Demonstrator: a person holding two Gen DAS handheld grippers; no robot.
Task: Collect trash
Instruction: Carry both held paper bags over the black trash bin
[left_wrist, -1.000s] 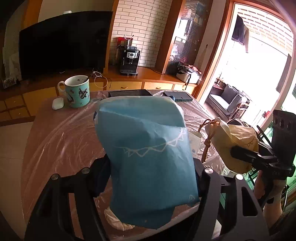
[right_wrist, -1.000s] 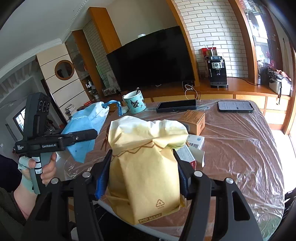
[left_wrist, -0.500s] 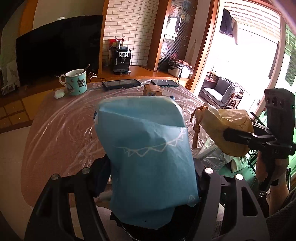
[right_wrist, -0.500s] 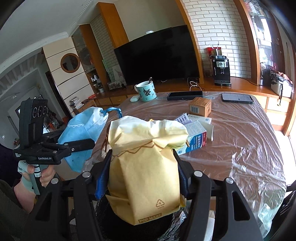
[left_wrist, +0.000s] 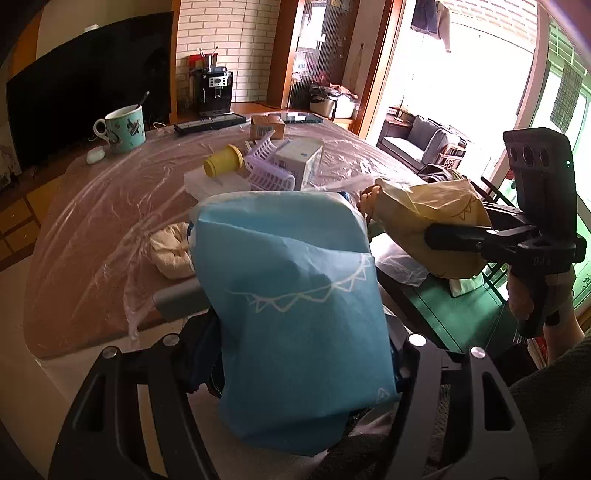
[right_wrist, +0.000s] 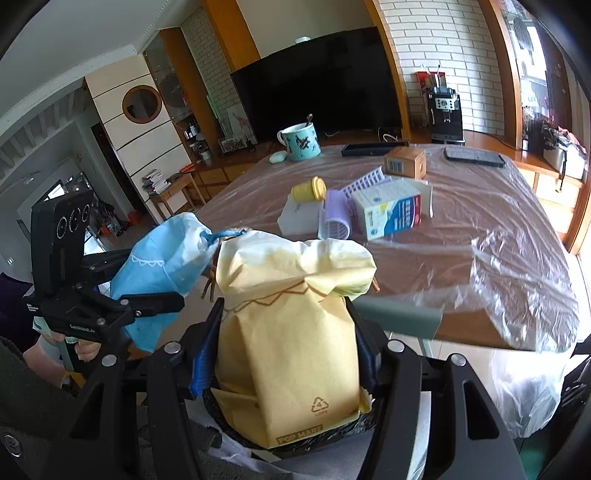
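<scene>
The yellow paper bag (right_wrist: 291, 354) carried "POP MART" along its lower edge, below a recycling triangle enclosing "4". The black left hand-held gripper (right_wrist: 153, 306) body read "GenRobot.AI".

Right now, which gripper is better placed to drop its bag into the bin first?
Right, probably. The right gripper holds the yellow bag directly over the black-lined bin; beneath the left gripper's blue bag the bin is barely visible.

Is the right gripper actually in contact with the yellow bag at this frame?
Touching. The right wrist view shows the right gripper with both fingers pressed against the sides of the yellow bag, pinching it in at the waist.
</scene>
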